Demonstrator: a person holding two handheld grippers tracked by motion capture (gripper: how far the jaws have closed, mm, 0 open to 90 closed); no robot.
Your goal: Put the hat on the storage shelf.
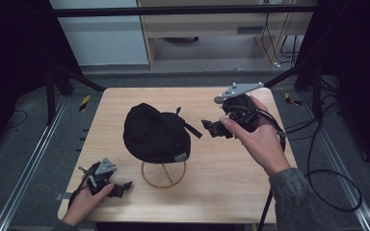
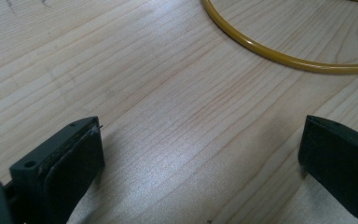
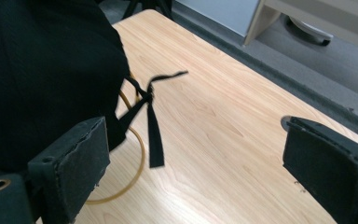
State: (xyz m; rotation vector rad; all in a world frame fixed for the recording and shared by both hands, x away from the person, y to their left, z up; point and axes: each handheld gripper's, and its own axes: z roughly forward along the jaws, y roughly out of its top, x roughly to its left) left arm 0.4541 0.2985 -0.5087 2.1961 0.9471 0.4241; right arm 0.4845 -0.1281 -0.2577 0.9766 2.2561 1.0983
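Observation:
A black cap [image 1: 155, 133] sits on a yellow wire stand [image 1: 164, 175] in the middle of the wooden table [image 1: 231, 178]. Its black strap [image 3: 153, 122] hangs off the right side, knotted. My right gripper [image 1: 214, 128] hovers just right of the cap, held in a hand, jaws wide apart with nothing between them. The cap [image 3: 42, 79] lies at the left of the right gripper view, beside the left jaw. My left gripper [image 1: 123, 186] rests at the table's near left corner, open and empty. The stand's ring [image 2: 279, 53] curves ahead of it.
Black frame legs [image 1: 72, 77] stand at the table's back corners. Cables [image 1: 327, 183] trail off the right side onto the grey floor. A wooden cabinet [image 1: 221, 24] stands beyond the far edge.

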